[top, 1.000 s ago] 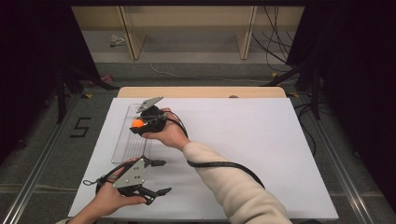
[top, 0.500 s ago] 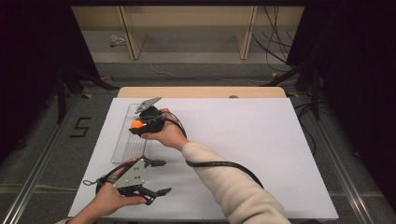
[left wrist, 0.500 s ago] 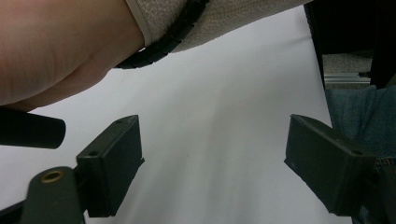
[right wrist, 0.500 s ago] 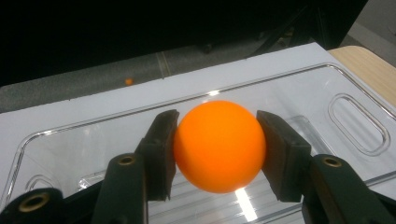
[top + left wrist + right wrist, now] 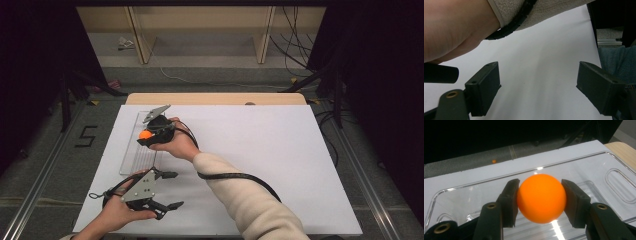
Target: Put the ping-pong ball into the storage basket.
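Right tool, clamped on the orange ball, hangs directly above the clear tray at the surface's far-left, while the left tool, jaws apart, waits nearer the person.

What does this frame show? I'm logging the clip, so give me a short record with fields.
surface: white table
tray: clear plastic, at the table's left side
ball: orange, clamped over the tray
right tongs: shut on the ball, one jaw on each side
left tongs: open, holding nothing, near the table's front edge
right sleeve: cream, reaching across the table
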